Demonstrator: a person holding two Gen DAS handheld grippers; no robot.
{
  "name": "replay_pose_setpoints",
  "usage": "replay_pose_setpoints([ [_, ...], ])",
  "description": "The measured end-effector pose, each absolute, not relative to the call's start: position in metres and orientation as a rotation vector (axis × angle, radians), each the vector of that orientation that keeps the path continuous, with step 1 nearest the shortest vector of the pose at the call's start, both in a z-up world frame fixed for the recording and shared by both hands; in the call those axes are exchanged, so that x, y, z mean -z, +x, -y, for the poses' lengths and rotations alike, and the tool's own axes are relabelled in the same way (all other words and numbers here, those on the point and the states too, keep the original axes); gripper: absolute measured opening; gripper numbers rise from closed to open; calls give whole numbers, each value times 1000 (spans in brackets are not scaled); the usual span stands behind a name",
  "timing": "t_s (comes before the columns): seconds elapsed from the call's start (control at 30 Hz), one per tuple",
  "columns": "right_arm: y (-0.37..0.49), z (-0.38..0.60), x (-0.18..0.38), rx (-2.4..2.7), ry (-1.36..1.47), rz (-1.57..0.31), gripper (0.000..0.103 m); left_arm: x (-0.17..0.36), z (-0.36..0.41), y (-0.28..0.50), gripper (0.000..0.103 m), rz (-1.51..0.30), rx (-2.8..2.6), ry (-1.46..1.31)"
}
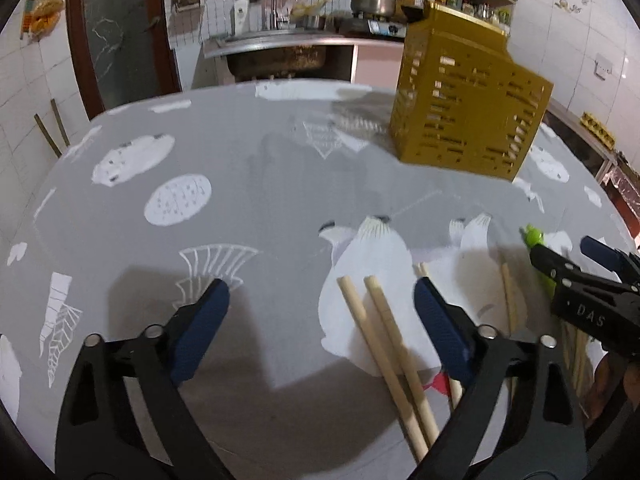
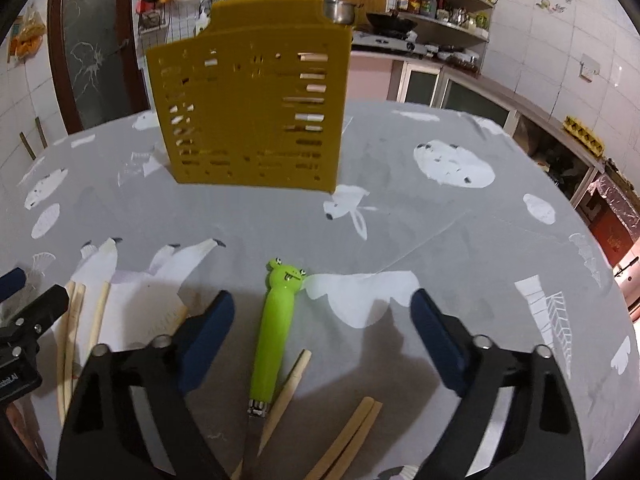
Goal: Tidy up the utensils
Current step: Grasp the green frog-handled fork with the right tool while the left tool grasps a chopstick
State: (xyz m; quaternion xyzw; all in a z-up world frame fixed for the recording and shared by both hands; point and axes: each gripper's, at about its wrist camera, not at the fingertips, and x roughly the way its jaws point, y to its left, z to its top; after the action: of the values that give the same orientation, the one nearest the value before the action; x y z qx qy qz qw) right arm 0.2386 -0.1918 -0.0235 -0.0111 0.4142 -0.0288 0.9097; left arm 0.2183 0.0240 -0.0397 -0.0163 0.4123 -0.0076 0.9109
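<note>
Upright, yellow slotted holder already contains chopsticks behind its slots.

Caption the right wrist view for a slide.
Open right gripper over frog-handled utensil and chopsticks, yellow holder beyond.

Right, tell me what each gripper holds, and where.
Nothing: both stand open, left gripper over chopsticks, right gripper over the green utensil.

Grey patterned tablecloth, steel pot on the stove, shelf of bottles, dark door
</note>
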Motion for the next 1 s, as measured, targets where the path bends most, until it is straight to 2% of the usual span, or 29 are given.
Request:
replay_pose_setpoints([
  [0.07, 239, 192, 25, 57, -18, -861, 81, 43, -24, 219, 82, -876, 26, -44],
  [0.13, 240, 193, 25, 50, -16, -867, 71, 46, -23, 220, 80, -889, 25, -50],
  [0.33, 241, 194, 27, 34, -4, -880, 58, 47, -25, 218, 72, -905, 20, -63],
  [0.7, 240, 195, 28, 37, 5, -876, 58, 43, -33, 216, 69, -894, -25, -72],
  [1.0, 240, 196, 28, 39, 4, -876, 58, 47, -23, 217, 58, -922, -23, -37],
])
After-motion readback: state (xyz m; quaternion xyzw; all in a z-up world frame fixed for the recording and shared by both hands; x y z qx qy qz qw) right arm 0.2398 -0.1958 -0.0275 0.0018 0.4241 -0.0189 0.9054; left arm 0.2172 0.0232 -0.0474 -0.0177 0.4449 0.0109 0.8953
